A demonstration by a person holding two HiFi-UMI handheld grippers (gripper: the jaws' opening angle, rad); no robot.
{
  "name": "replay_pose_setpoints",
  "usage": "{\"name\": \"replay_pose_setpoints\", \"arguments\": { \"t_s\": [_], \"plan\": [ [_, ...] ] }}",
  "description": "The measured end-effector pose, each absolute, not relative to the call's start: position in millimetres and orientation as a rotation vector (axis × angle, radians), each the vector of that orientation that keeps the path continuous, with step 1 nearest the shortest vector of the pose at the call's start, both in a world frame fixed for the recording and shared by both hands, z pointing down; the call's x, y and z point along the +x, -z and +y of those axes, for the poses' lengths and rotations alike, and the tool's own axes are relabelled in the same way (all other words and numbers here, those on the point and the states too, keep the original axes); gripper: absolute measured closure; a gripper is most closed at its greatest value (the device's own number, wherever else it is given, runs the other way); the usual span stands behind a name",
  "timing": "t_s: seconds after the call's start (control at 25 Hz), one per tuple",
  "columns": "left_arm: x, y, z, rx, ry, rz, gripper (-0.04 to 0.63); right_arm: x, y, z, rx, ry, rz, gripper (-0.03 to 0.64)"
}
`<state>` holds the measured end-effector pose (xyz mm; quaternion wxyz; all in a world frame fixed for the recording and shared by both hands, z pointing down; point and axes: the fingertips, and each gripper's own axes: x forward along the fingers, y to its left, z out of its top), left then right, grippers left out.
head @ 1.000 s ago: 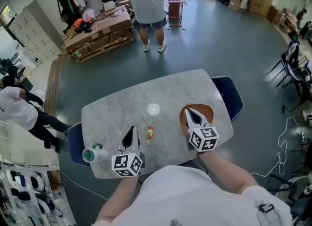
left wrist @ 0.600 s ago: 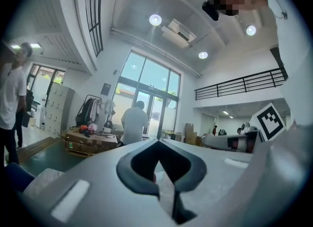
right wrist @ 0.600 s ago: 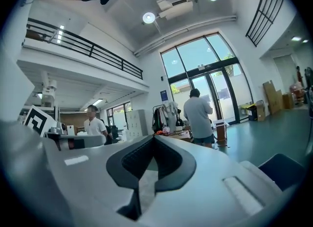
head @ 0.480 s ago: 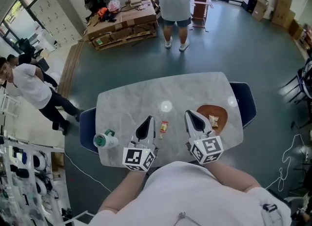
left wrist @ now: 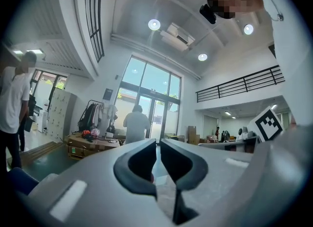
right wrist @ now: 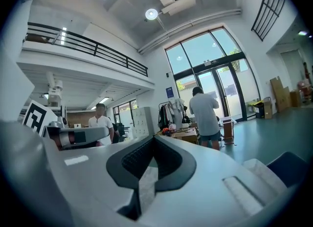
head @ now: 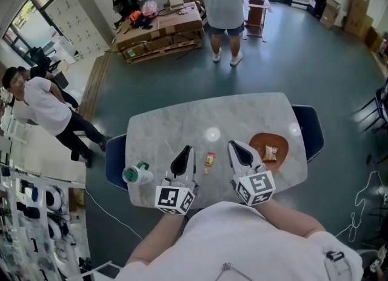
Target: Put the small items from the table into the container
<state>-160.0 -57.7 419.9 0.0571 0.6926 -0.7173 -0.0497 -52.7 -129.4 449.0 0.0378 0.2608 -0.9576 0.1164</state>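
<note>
On the marble table (head: 182, 129) a brown container (head: 280, 143) sits at the right with one snack packet (head: 270, 152) lying in it. Another small packet (head: 210, 159) lies on the table between my two grippers. My left gripper (head: 185, 151) hovers just left of that packet, shut and empty. To the packet's right, my right gripper (head: 234, 146) is also shut and holds nothing, with the container further to its right. Both gripper views look level across the room, the left gripper (left wrist: 158, 143) and the right gripper (right wrist: 152, 140) showing nothing between the jaws.
A green-and-white bottle (head: 137, 174) lies at the table's front left corner. Blue chairs (head: 311, 132) stand at both ends of the table. A person (head: 223, 1) stands beyond it beside a pallet of cardboard (head: 160, 28). Another person (head: 45, 107) is at the left.
My right gripper has drawn back leftward from over the brown container, and a packet now shows inside it. Both grippers have risen a little; the left one has barely shifted sideways.
</note>
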Motion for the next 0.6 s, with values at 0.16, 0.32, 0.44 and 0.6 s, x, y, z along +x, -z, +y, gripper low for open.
{"name": "replay_pose_setpoints", "arguments": {
  "t_s": [0.16,0.32,0.44,0.6],
  "plan": [
    [-161.9,-425.5,-58.6,2.090,0.111,-2.183,0.585,-56.8,-452.9,-129.7,0.798,-0.369,-2.931,0.589],
    [-162.6,-434.4,-59.8,2.101,0.079,-2.170,0.595,-63.5,-460.0,-128.2,0.791,-0.386,-2.922,0.589],
    [-158.3,-436.0,-58.9,2.107,0.171,-2.129,0.592,-62.3,-464.0,-126.9,0.785,-0.392,-2.914,0.589],
    [-156.9,-442.6,-65.9,2.094,0.152,-2.123,0.592,-60.3,-465.3,-132.5,0.794,-0.382,-2.911,0.589]
  ]
}}
